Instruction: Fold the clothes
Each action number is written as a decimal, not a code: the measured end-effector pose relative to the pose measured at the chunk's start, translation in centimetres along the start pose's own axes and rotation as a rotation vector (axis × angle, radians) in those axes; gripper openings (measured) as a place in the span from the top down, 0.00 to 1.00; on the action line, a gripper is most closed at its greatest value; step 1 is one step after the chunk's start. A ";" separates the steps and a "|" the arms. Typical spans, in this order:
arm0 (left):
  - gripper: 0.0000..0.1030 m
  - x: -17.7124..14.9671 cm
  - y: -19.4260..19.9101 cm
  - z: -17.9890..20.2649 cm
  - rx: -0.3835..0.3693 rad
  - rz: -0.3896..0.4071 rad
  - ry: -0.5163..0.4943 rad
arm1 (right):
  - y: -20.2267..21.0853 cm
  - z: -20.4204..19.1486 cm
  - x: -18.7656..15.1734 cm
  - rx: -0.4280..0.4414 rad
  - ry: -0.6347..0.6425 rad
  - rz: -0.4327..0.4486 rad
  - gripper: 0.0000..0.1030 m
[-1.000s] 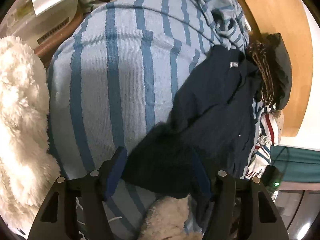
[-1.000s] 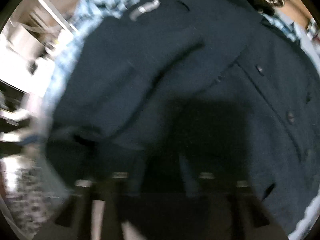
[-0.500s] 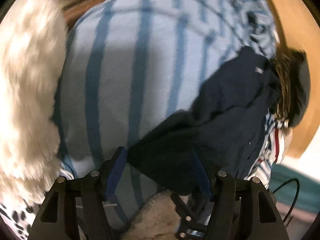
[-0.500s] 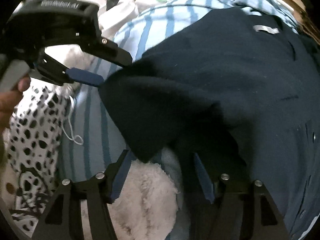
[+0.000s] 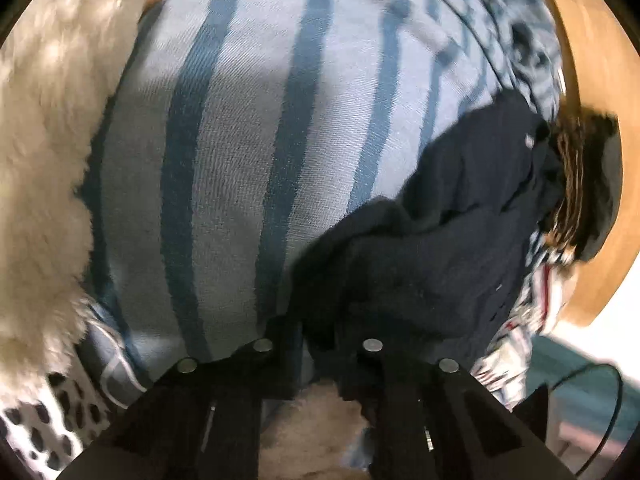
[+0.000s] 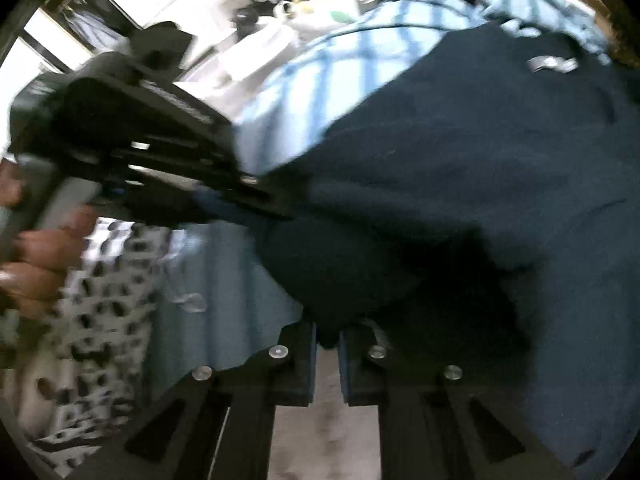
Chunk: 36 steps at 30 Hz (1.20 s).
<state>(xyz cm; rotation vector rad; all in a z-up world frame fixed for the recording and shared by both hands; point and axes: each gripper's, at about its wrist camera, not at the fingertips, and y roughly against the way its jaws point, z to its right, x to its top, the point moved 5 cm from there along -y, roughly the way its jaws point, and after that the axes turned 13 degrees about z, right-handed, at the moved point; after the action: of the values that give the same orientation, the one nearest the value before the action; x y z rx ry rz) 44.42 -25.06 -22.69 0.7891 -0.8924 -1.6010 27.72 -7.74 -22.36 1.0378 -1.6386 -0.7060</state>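
- Left wrist view: the left gripper [image 5: 320,344] points down at a pile of clothes; its jaws have just been closing and now they pinch the lower edge of the dark navy shirt [image 5: 448,248]; the cloth is between the two fingers
- The dark navy shirt lies on top of a light blue striped cloth [image 5: 248,152]; it spreads from the fingers up toward the right side of the picture; a small pale label [image 5: 529,141] shows near its upper end
- A white fluffy cloth [image 5: 36,184] lies at the left, just beside the striped cloth; a spotted black and white cloth [image 5: 44,436] is below it in the corner
- At the right edge is a wooden surface [image 5: 592,80]; a brown and black piece of clothing [image 5: 580,184] lies between it and the navy shirt
- Right wrist view: the right gripper [image 6: 327,344] also has just been closing; its jaws stand almost together and a fold of the same shirt's edge is caught between them
- In this view the left gripper comes from the left and meets the shirt edge; a hand [image 6: 36,256] holds its handle; the picture is blurred here
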 end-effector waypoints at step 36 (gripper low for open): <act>0.44 3.1 5.2 3.1 -0.068 0.147 -0.150 | 1.1 2.7 1.6 0.117 -0.303 0.080 0.35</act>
<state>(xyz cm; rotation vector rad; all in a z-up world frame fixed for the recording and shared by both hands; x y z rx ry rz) 43.67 -28.33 -16.75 0.5483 -0.9746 -1.5667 24.62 -8.72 -21.53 0.9768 -1.9913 -0.7484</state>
